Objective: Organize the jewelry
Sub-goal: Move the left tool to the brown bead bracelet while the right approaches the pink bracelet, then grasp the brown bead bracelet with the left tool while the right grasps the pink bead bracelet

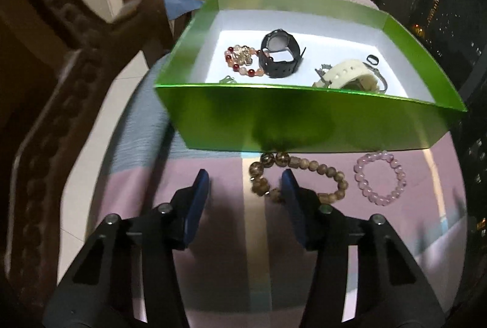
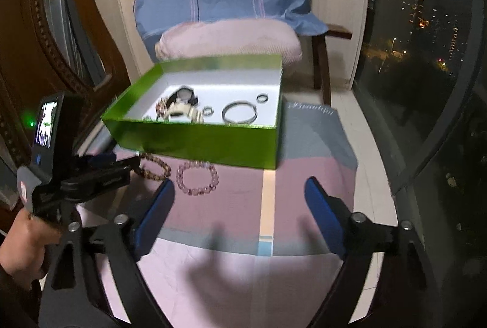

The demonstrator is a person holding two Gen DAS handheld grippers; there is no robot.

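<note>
Left gripper jaws spread, empty, its right finger over the brown bead bracelet. Right gripper likewise wide apart, holding nothing. Pink bead bracelet lies right of the brown one; both rest on the cloth just near of the green box.

Dim night-time room, light apparently from overhead, glare on the white floor of the green box, soft shadows on the cloth, motion blur, fisheye bending and dark vignetted edges
</note>
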